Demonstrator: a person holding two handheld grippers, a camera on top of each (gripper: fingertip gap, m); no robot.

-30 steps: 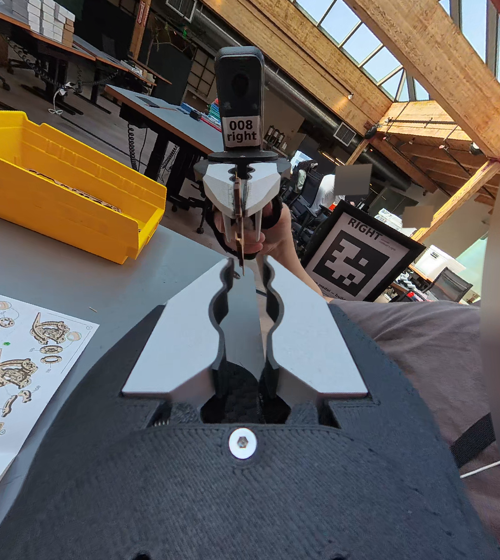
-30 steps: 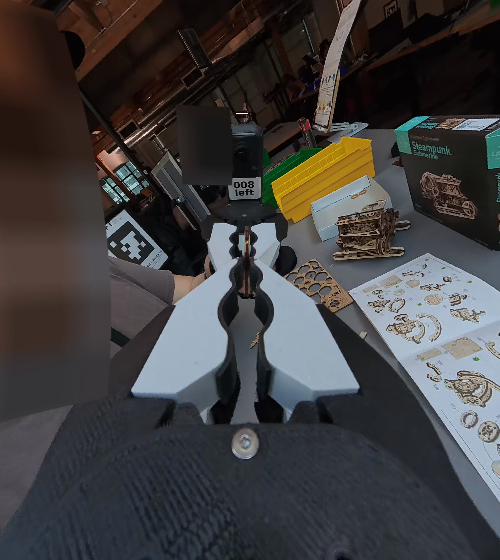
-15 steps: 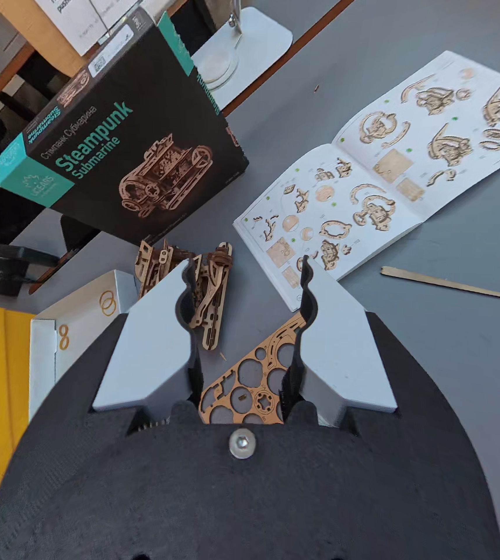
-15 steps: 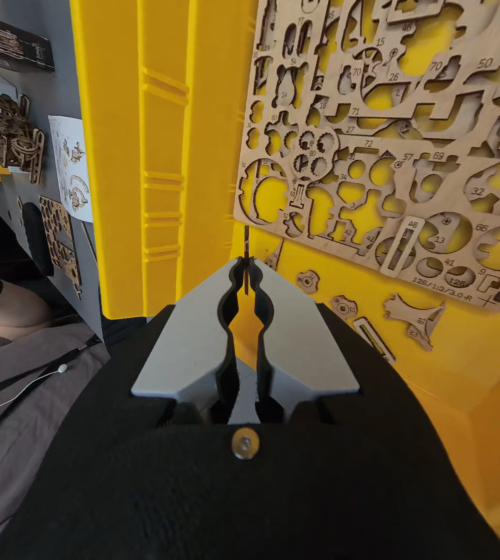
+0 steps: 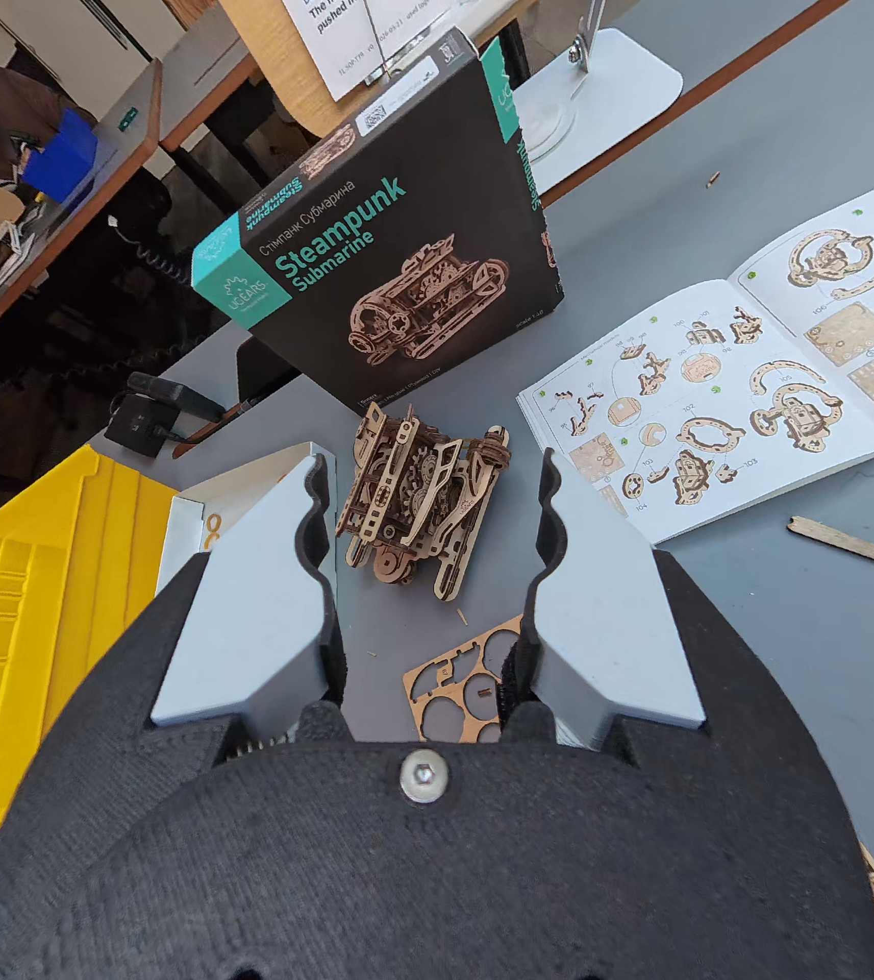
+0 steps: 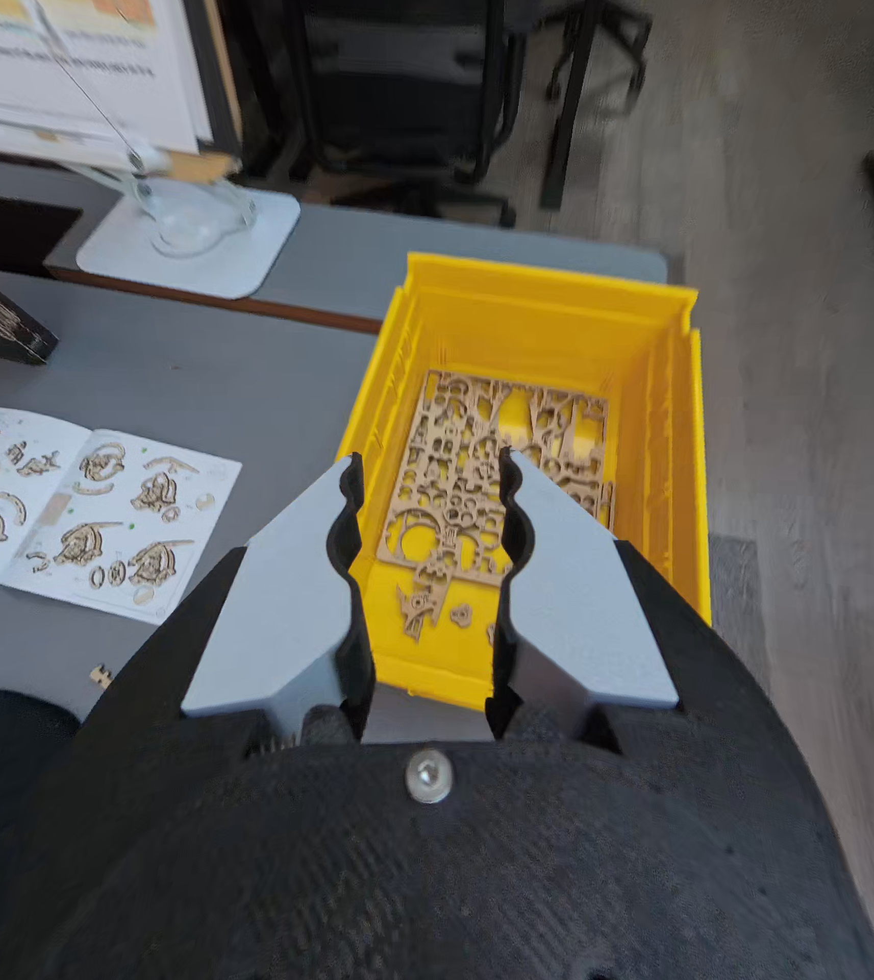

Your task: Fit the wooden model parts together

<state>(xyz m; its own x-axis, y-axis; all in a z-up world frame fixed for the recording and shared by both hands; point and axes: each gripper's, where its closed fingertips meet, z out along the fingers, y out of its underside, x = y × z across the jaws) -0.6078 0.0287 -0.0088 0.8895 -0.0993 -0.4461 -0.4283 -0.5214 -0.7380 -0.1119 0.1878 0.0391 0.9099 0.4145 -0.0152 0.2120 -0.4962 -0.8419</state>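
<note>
Between the left tongs [image 5: 437, 466] — wide open, empty — brown layered wooden model [image 5: 420, 498], right tongs [image 6: 429, 464] likewise agape.

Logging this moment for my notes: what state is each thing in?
Left tongs: open, empty.
Right tongs: open, empty.
Wooden model: part-built, on the table.
Booklet: open, flat.
Kit box: standing.
Yellow bin: holds a punched sheet.

The left gripper [image 5: 434, 466], nearly closed a second ago, is now spread wide above the half-built wooden model [image 5: 418, 498]. The thin wooden piece formerly pinched in the right gripper [image 6: 429, 461] is gone; its jaws are parted over the yellow bin [image 6: 684, 477].
</note>
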